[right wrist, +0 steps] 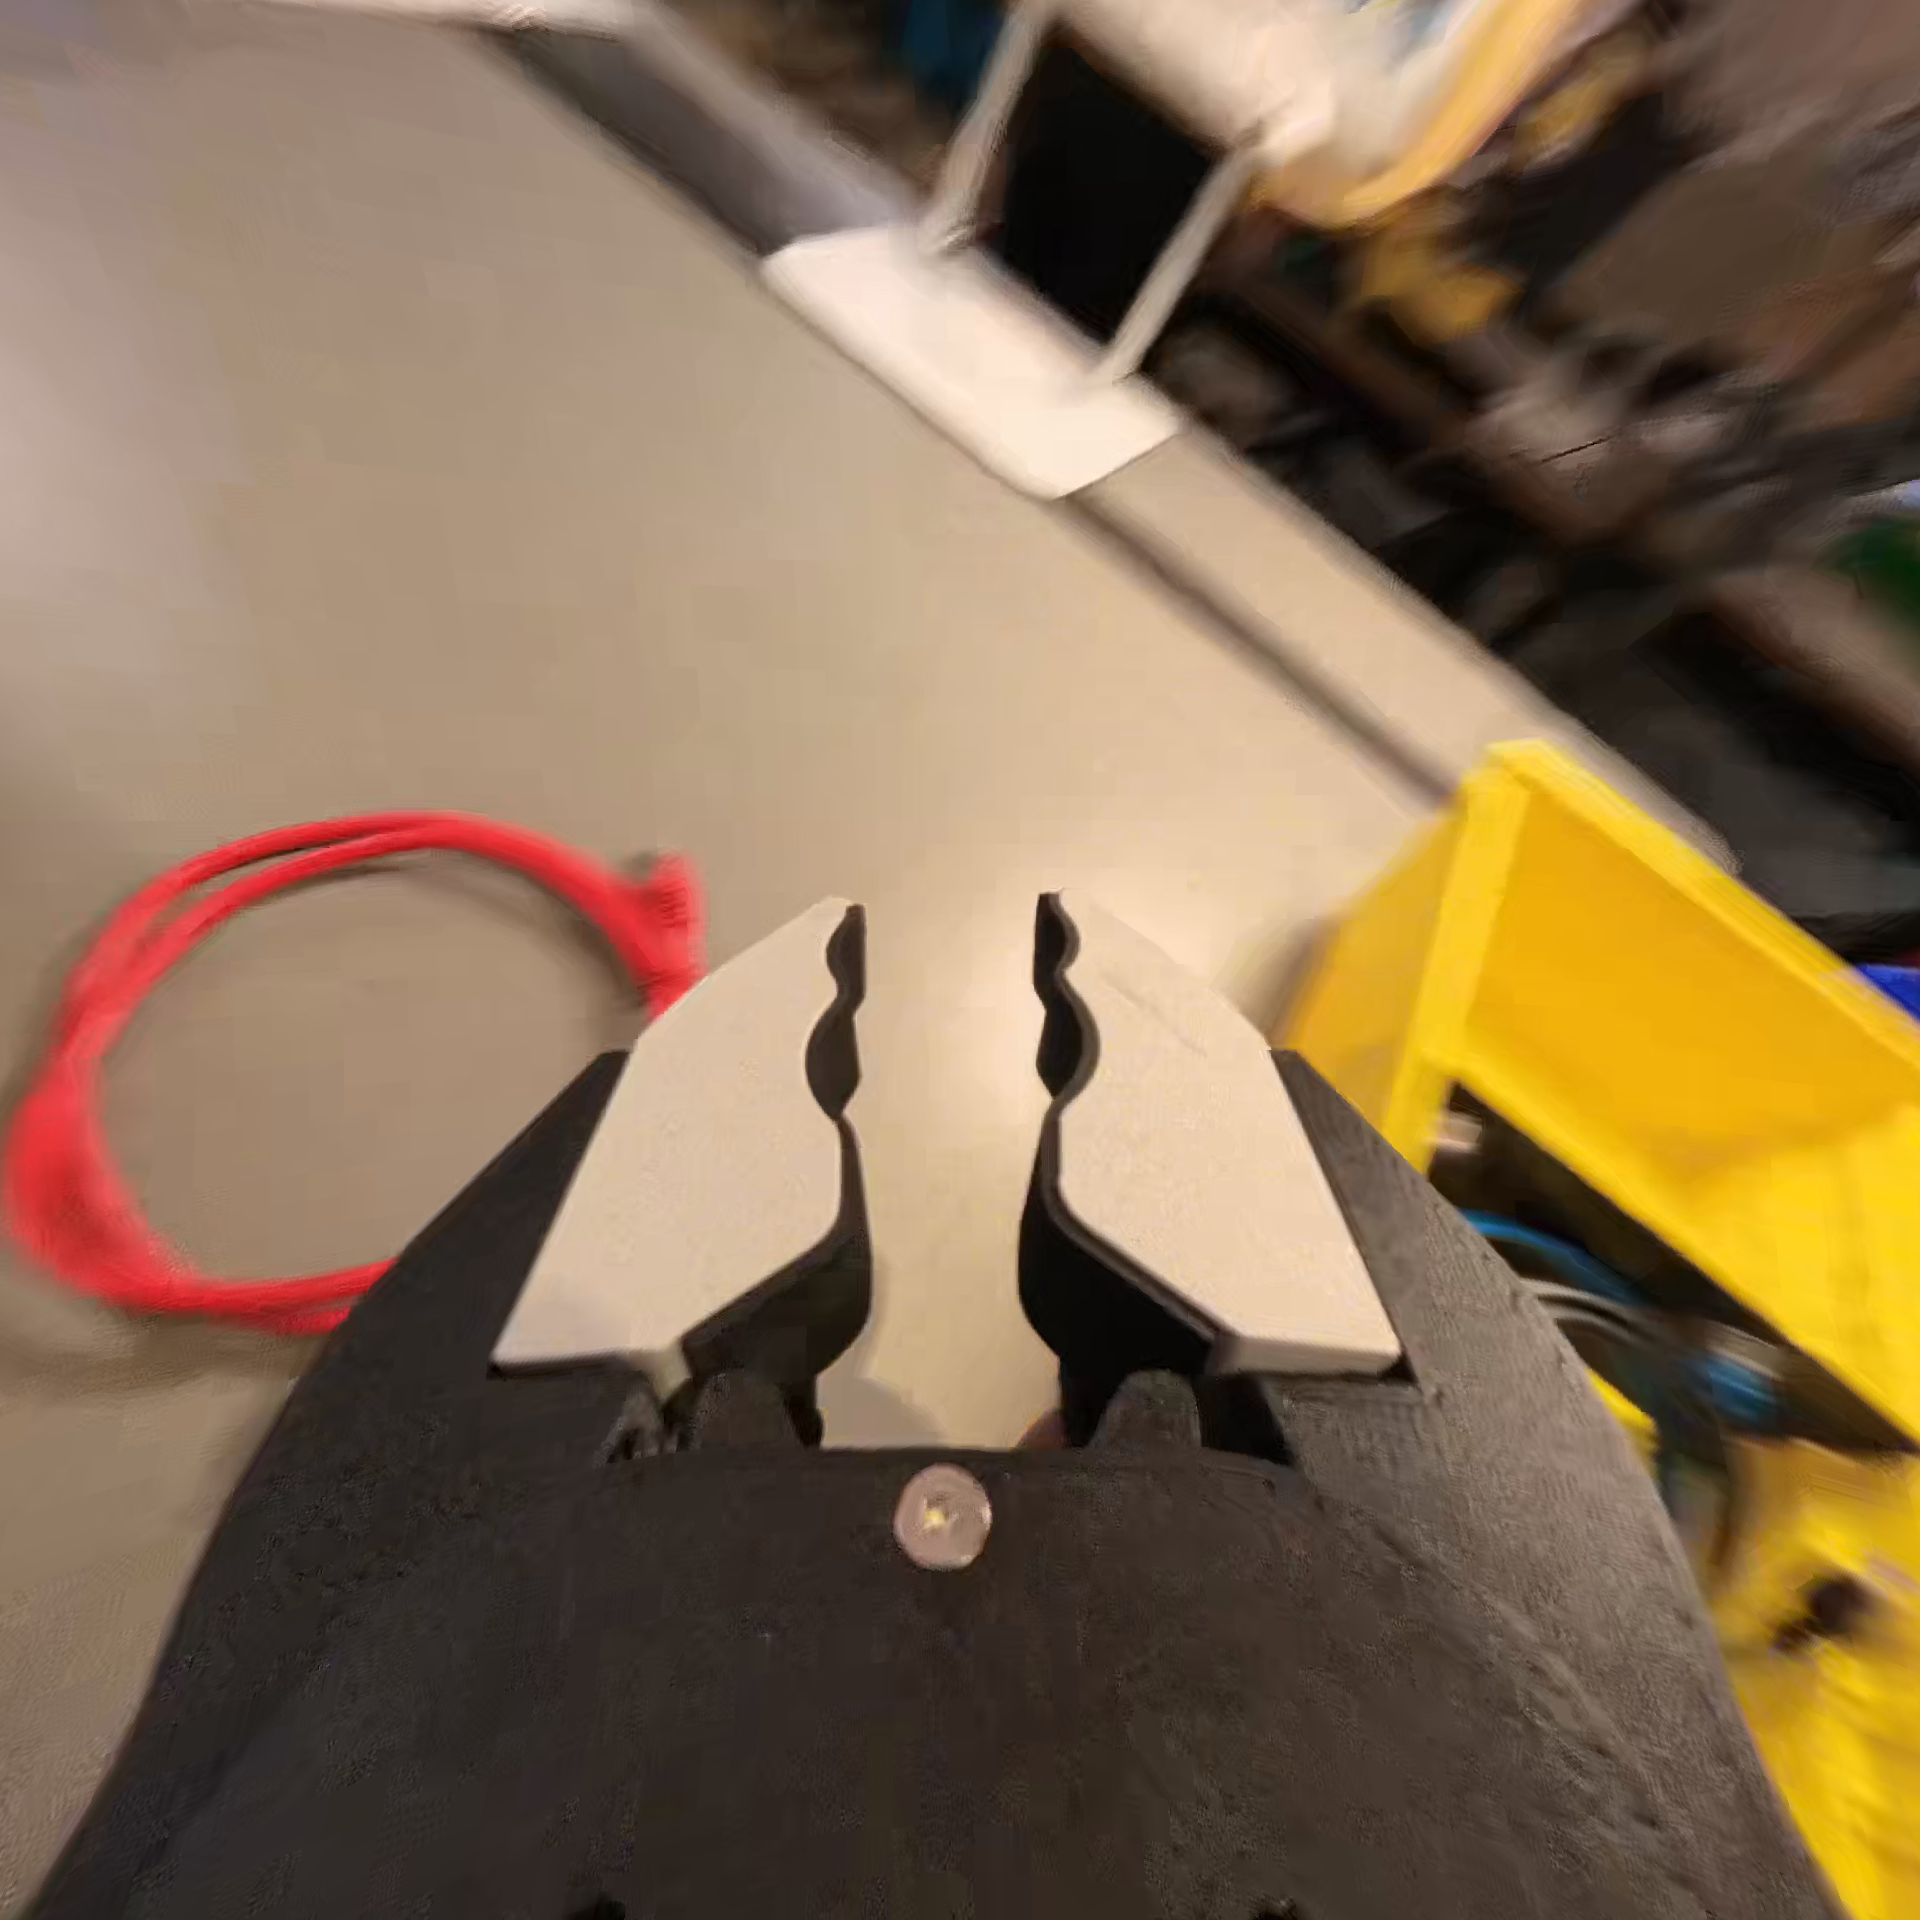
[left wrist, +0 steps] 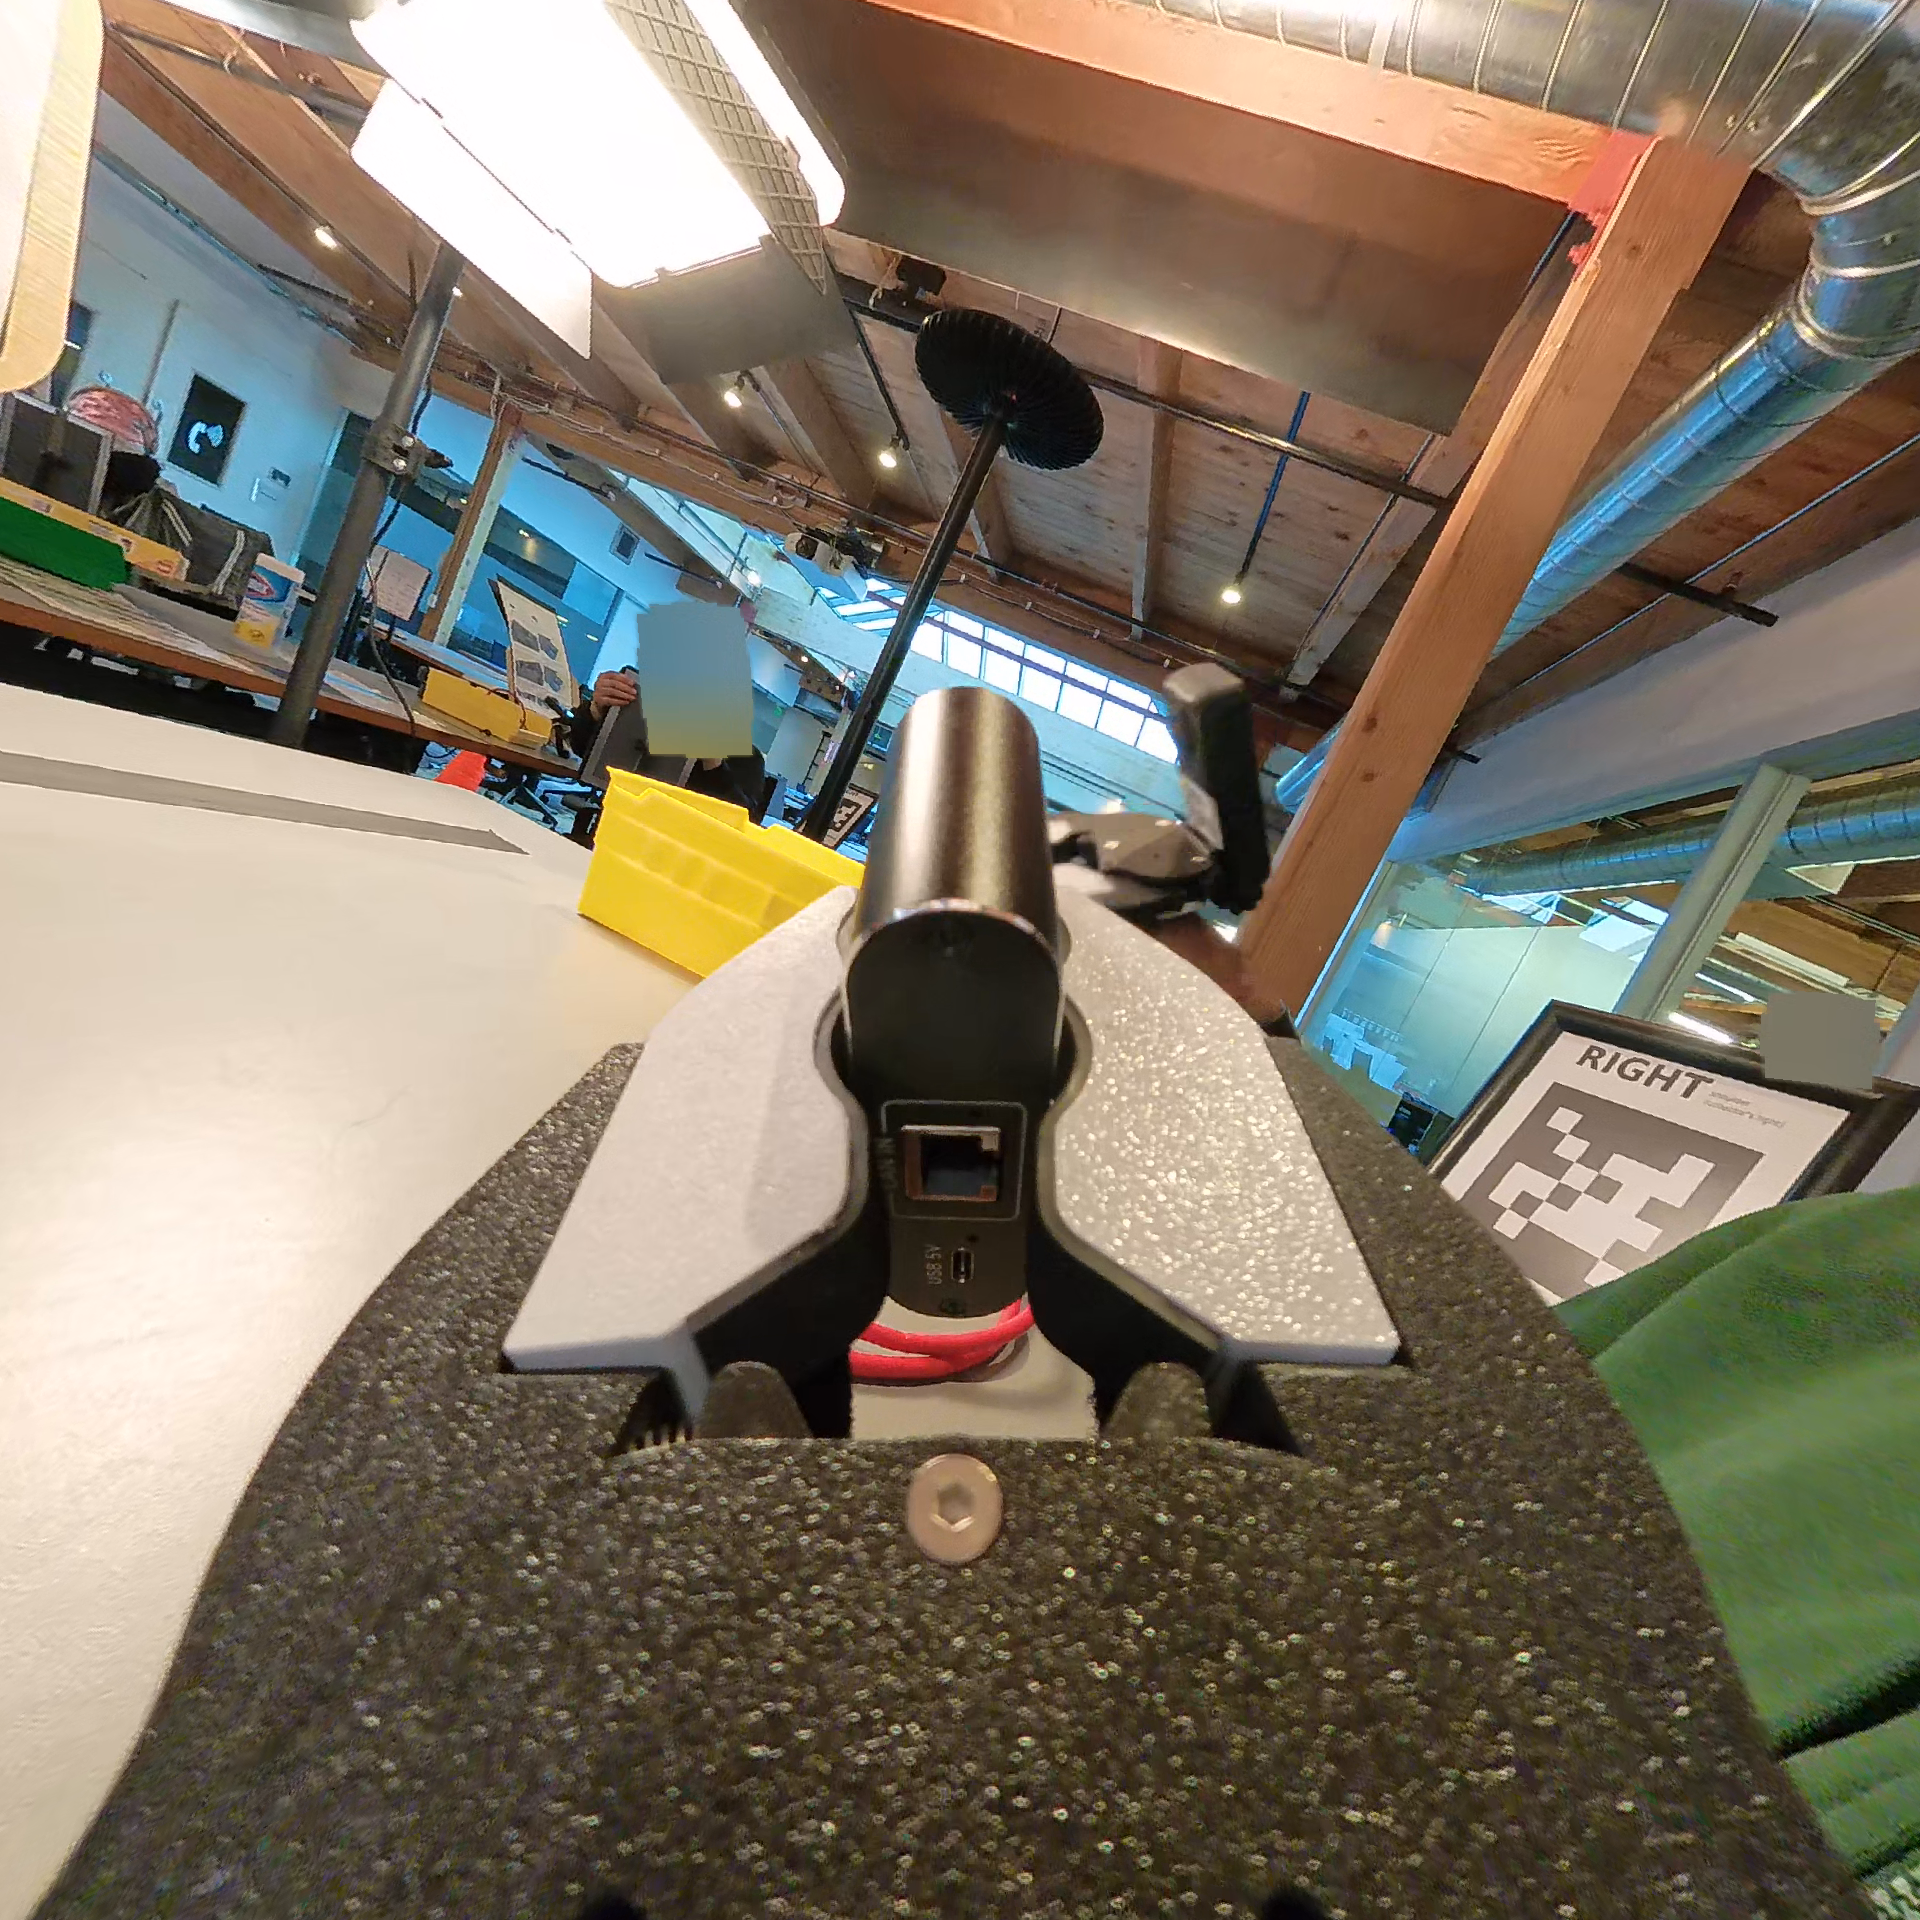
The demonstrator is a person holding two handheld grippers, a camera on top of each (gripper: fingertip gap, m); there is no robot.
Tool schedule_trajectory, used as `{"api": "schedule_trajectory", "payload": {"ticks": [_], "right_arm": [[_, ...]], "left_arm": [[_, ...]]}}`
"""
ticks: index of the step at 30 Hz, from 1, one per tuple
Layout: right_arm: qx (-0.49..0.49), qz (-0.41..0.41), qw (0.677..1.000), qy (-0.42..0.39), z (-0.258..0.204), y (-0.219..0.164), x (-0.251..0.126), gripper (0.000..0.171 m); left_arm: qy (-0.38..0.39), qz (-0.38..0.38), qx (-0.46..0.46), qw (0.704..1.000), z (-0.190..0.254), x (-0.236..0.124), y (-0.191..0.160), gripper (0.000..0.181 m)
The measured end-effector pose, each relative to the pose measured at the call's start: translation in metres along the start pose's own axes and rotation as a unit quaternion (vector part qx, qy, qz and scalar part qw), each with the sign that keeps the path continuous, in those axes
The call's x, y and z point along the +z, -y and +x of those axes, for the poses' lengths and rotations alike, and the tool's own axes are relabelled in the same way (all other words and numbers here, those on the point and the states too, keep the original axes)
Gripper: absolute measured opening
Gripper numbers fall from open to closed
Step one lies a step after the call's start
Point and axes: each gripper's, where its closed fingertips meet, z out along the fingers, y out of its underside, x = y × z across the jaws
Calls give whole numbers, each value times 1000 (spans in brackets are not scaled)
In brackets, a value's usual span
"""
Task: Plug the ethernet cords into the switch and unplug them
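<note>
Left tool (left wrist: 954, 1049): nearest to us in the left wrist view, its two grey fingers are clamped on a black, rounded, cylinder-like switch (left wrist: 954, 1039), one finger on each side of the body.
Switch: we see it held tilted upward and away from us, its near face turned toward the camera; that face carries one square ethernet port with nothing in it, and a small slot below.
Red ethernet cord, left wrist view (left wrist: 940, 1343): a short loop of it shows just under the switch, between the roots of the fingers; we cannot tell what it touches there.
Green fabric (left wrist: 1766, 1455): it fills the lower right of the left wrist view, beside the tool.
Right tool (right wrist: 950, 914): its fingers stand apart with bare counter showing between them, and we see nothing in the gap.
Red ethernet cord, right wrist view (right wrist: 156, 1039): it lies coiled in a loose ring on the light grey counter (right wrist: 468, 520), left of the right tool, with one red plug at the far end of the ring, near the left finger's tip.
Yellow plastic bin (right wrist: 1662, 1039): it sits right of the right tool, toward the counter's far edge; blurred blue cable shows inside.
Framed black-and-white marker card (left wrist: 1621, 1164): it leans upright beyond the green fabric.
Beyond the counter: the right wrist view is heavily blurred, so we cannot make out the things there.
</note>
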Motion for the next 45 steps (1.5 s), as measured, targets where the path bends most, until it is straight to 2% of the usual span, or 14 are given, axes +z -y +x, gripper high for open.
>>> {"api": "schedule_trajectory", "payload": {"ticks": [2, 6, 7, 9, 14, 18, 21, 24, 27, 30, 32, 35, 40, 45], "right_arm": [[-10, -63, 994, 90, -42, -21, 26, 41], [-11, -172, 973, 153, -77, -68, 65, 53], [-21, -194, 967, 164, -83, -78, 68, 50], [-37, -186, 966, 176, -89, -76, 64, 20], [-60, -146, 979, 130, -78, -59, 61, 16], [-7, -21, 999, 30, -29, -8, 36, 14], [52, 63, 992, -92, 43, 13, -8, 14], [134, 142, 961, -194, 113, 14, -63, 13], [218, 190, 908, -301, 176, -15, -108, 14], [283, 144, 881, -350, 209, -73, -105, 14], [307, 66, 891, -328, 210, -111, -81, 15], [299, -10, 898, -322, 206, -136, -65, 36], [152, 77, 920, -352, 187, -57, -85, 37], [-19, 154, 981, -115, 51, 43, -31, 34]], "left_arm": [[-1, 2, 1, 1000, 1, 0, 0, 29], [-2, 4, 1, 1000, 1, -1, 1, 28], [-2, 4, 1, 1000, 1, -1, 1, 29], [-2, 2, 0, 1000, 1, -1, 0, 28], [-1, 1, 0, 1000, 1, -1, 0, 29], [0, 1, 0, 1000, 0, -1, 0, 29], [0, 1, 0, 1000, 0, -1, 0, 29], [-1, -1, 0, 1000, 1, 0, 0, 29], [0, -2, 0, 1000, 0, 0, -1, 29], [1, -2, 0, 1000, -1, 1, 0, 29], [2, -3, 0, 1000, -1, 2, -1, 28], [1, -3, 2, 1000, 0, 2, -1, 28], [-2, -5, 1, 1000, 0, 2, -1, 29], [-6, -6, 0, 1000, 1, 3, -2, 29]]}}
